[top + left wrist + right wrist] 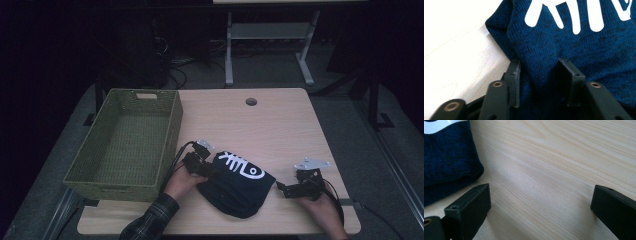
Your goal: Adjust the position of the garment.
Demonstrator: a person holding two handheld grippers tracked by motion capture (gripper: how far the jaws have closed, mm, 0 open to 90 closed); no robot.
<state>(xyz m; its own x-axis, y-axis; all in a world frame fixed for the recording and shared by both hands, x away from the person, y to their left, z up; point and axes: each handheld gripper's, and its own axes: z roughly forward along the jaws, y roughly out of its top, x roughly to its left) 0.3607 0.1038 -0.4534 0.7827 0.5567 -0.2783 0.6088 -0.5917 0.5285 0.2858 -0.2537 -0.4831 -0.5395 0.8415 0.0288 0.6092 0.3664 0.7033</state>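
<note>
Left gripper (541,82) has its jaws pinched partway in on a fold of the navy knit garment (237,182) (lying on the wooden table (280,125) beside the green basket (125,140)), while the right gripper (540,207) stands wide open over bare wood.

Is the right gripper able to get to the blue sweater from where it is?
Probably yes. The right gripper sits on the table just beside the folded dark blue sweater, jaws wide open, with bare wood between them. In the right gripper view the sweater's edge lies right by one jaw.
</note>
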